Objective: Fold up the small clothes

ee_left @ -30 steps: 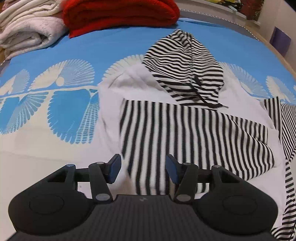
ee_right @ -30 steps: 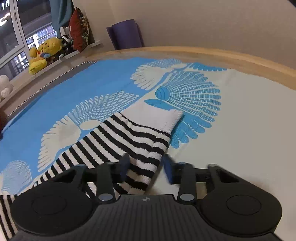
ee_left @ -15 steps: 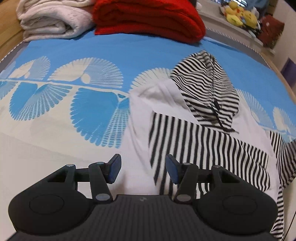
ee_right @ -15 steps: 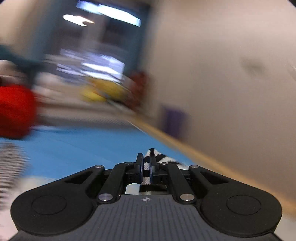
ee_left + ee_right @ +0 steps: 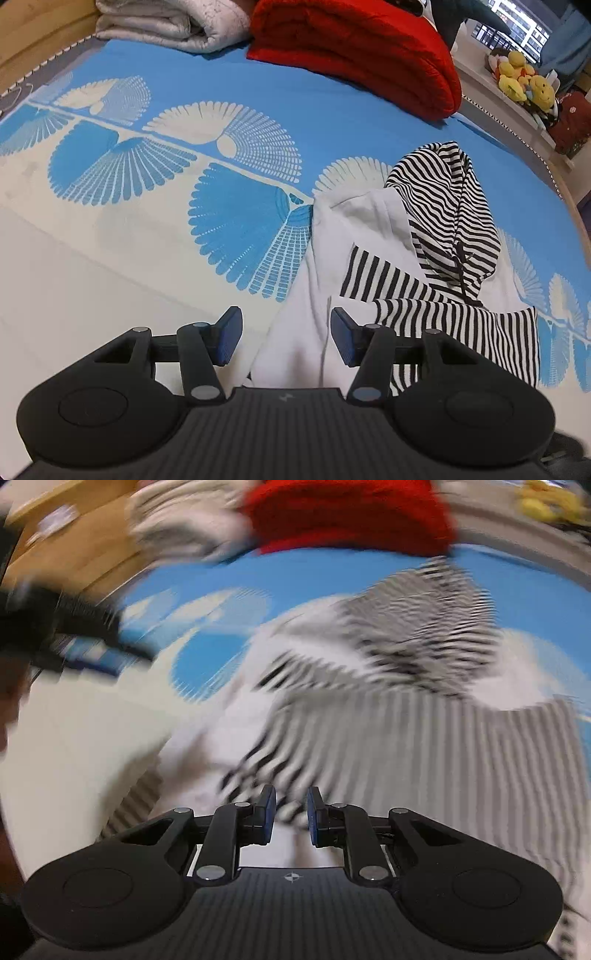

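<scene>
A white hoodie with a black-and-white striped hood lies flat on the bed. One striped sleeve is folded across its body. My left gripper hovers open over the hoodie's white left edge, with nothing between its pads. The right wrist view is motion-blurred. There my right gripper hangs low over the hoodie; its jaws are opening, with a gap between the pads. Striped cloth shows in that gap, and the pads do not press on it. The left gripper appears as a dark blur at the left.
A folded red blanket and a folded white quilt lie at the bed's far end. Plush toys sit on a ledge at the far right. The blue fan-print sheet stretches away to the hoodie's left.
My right gripper closed on the striped sleeve's cuff, swung it from the bed's right side over the hoodie, and its jaws have parted. My left gripper slid to the hoodie's left edge, still open.
</scene>
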Available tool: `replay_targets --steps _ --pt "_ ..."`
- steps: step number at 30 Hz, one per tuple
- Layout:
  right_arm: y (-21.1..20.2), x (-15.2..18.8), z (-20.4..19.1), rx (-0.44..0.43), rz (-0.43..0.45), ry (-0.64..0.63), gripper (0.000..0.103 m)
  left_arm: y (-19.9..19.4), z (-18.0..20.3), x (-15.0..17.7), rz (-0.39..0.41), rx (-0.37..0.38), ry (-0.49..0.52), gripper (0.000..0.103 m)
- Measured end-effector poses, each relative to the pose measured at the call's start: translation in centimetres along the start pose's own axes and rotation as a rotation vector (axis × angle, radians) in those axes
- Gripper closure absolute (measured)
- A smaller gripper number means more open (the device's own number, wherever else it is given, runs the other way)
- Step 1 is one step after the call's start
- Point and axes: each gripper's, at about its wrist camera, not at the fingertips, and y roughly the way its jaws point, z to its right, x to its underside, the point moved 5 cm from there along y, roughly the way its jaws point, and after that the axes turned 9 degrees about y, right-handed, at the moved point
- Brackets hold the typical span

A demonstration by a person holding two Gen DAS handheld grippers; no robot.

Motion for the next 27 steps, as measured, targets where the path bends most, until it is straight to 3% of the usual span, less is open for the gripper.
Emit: replay_targets --steps 5,7,9,10,13,27 --pt "-4.5 -3.3 5.4 0.177 0.121 0.193 0.065 1.2 1.4 0.8 -0.039 0.038 -0.005 0.047" --pt "-5.2 -2.4 8.1 0.22 0.162 0.271 0.062 1.8 1.9 1.2 -0.057 0.057 -0.002 0.057" --pt "-4.4 -1.4 11.7 0.363 0.078 0.41 0.061 2.3 2.6 1.7 -0.074 0.067 0.007 0.061" --pt "-4.1 -0.8 13.1 0.389 0.055 0.49 0.061 2.5 3.0 1.7 -0.077 0.073 0.009 0.063" --pt "-3.6 -0.1 16.0 0.27 0.01 0.712 0.061 3.6 3.8 1.9 -0.094 0.076 0.01 0.064" --pt "-5.0 -2.7 18.4 0.314 0.061 0.545 0.056 8.8 5.8 5.0 -0.216 0.018 0.101 0.064"
